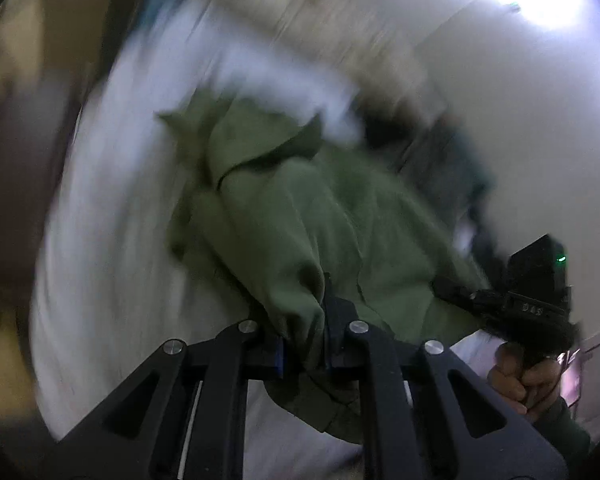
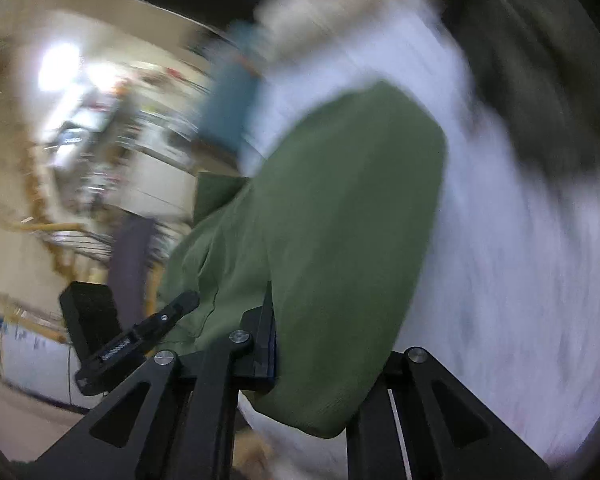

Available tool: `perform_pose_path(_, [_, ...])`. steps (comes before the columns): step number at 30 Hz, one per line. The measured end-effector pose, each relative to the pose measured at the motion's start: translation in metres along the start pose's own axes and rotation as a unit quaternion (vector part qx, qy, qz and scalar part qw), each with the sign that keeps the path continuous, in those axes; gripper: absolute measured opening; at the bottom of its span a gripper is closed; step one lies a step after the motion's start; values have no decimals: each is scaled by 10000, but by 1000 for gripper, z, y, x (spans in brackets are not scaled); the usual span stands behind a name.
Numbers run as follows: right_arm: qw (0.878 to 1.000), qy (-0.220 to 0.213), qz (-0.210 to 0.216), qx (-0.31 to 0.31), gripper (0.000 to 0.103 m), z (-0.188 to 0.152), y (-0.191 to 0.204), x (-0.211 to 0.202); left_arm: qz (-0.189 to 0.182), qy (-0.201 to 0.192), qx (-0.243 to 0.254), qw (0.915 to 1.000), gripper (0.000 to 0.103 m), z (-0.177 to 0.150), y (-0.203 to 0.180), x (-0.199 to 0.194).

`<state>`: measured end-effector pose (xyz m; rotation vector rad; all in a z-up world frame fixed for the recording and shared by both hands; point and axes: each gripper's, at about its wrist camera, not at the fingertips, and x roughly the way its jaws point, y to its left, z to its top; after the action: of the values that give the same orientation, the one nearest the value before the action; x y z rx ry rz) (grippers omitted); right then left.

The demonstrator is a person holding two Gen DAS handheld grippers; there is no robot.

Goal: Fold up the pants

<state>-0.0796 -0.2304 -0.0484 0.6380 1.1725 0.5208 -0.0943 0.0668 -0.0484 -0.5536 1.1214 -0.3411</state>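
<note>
The olive green pants [image 1: 300, 208] hang bunched between both grippers above a white bed sheet [image 1: 112, 200]. My left gripper [image 1: 306, 344] is shut on a gathered edge of the pants. The right gripper shows in the left wrist view [image 1: 460, 296] at the right, held by a hand and biting the cloth. In the right wrist view the pants [image 2: 340, 208] drape over my right gripper [image 2: 300, 344], which is shut on them; its right finger is hidden under cloth. The left gripper [image 2: 168, 316] shows at lower left there. Both views are motion-blurred.
The white sheet [image 2: 520, 260] covers the surface below. A dark garment [image 1: 440, 152] lies beyond the pants. A teal object [image 2: 232, 104] and a blurred room with shelves [image 2: 100, 140] lie to the left. A pale wall [image 1: 540, 140] is at right.
</note>
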Motion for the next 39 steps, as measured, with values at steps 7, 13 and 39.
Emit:
perform_pose_path(7, [9839, 874, -1046, 1156, 44, -102, -77, 39, 946, 1173, 312, 9881, 26, -73, 13, 38])
perform_pose_path(13, [9693, 1425, -1626, 1172, 64, -125, -67, 6, 1410, 1363, -86, 9805, 67, -83, 30, -1])
perform_pose_path(39, [9691, -306, -1950, 1479, 40, 55, -147, 48, 843, 573, -367, 9941, 45, 36, 33, 87])
